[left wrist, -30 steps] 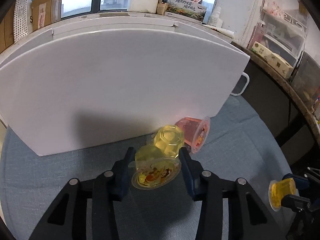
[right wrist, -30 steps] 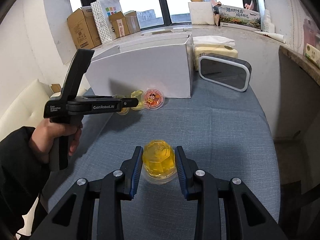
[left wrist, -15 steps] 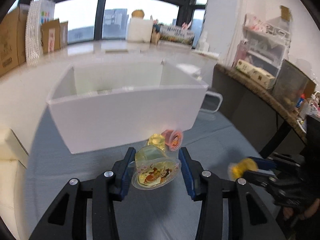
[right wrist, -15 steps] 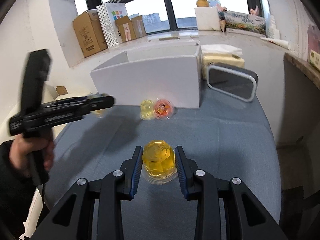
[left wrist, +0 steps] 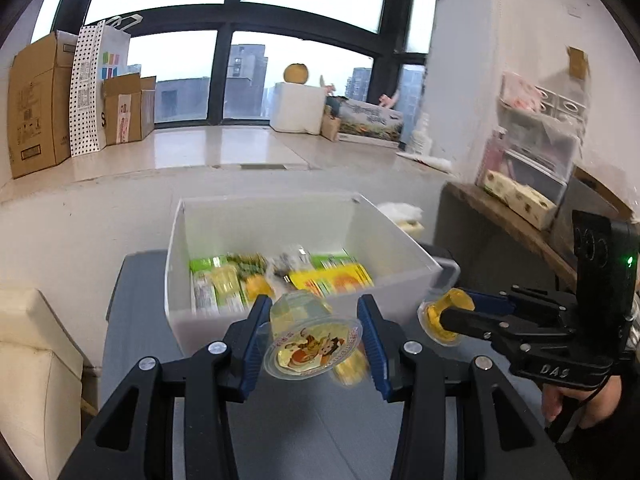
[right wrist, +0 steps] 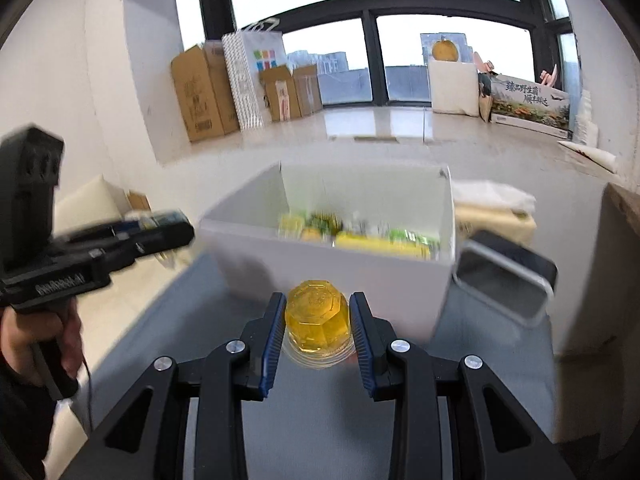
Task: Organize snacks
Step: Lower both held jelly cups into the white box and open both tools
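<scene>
My left gripper is shut on a pale yellow jelly cup whose cartoon-printed lid faces the camera. It hangs in the air just before the near wall of the white box, which holds several green and yellow snack packs. My right gripper is shut on an amber jelly cup, also raised before the white box. The right gripper with its amber cup shows at the right of the left wrist view. The left gripper shows blurred at the left of the right wrist view.
Another yellow jelly cup lies blurred on the grey table below the left gripper. A grey-rimmed dark tray leans right of the box. A cream cushion sits left. Cardboard boxes line the window ledge.
Both grippers have risen from the table with their jelly cups. The box's inside with its snack packs now shows from above, where before only its outer wall faced me.
</scene>
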### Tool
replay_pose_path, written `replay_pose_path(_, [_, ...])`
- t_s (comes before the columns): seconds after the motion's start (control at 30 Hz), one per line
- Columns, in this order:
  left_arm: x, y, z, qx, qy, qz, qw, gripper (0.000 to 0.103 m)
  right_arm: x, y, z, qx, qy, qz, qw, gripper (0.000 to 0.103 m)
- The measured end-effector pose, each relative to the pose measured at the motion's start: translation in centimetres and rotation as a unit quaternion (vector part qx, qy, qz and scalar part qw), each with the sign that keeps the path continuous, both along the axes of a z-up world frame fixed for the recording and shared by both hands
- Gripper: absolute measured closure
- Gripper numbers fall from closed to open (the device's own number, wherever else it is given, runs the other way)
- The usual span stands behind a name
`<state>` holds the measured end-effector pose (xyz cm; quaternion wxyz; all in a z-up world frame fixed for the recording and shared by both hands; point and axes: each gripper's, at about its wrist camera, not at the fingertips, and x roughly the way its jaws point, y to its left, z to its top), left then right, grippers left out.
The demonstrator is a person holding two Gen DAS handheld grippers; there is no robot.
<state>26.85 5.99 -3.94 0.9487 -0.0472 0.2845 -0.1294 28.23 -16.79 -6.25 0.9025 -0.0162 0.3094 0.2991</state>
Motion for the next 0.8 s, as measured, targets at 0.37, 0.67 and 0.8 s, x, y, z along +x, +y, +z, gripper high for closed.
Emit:
replay_pose_path(0.37, [9.3, 1.9, -0.8, 0.032, 0.042, 0.024, 0.9983, 0.005, 10.3, 1.8, 1.8, 0.005, 0.019, -0.027, 0.999, 0.051])
replay_pose_path(0.67, [7.2, 2.0, -2.0, 0.033, 0.037, 0.021, 0.9986, 0.0, 9.4, -0.1, 1.0, 0.026, 0.005, -0.055, 0.998, 0.0])
replay_pose_path(0.8, [6.1, 1.7, -1.7, 0.031, 0.04, 0.009, 0.9987, 0.0, 8.4, -1.1, 1.1, 0.041, 0.009, -0.055, 0.998, 0.0])
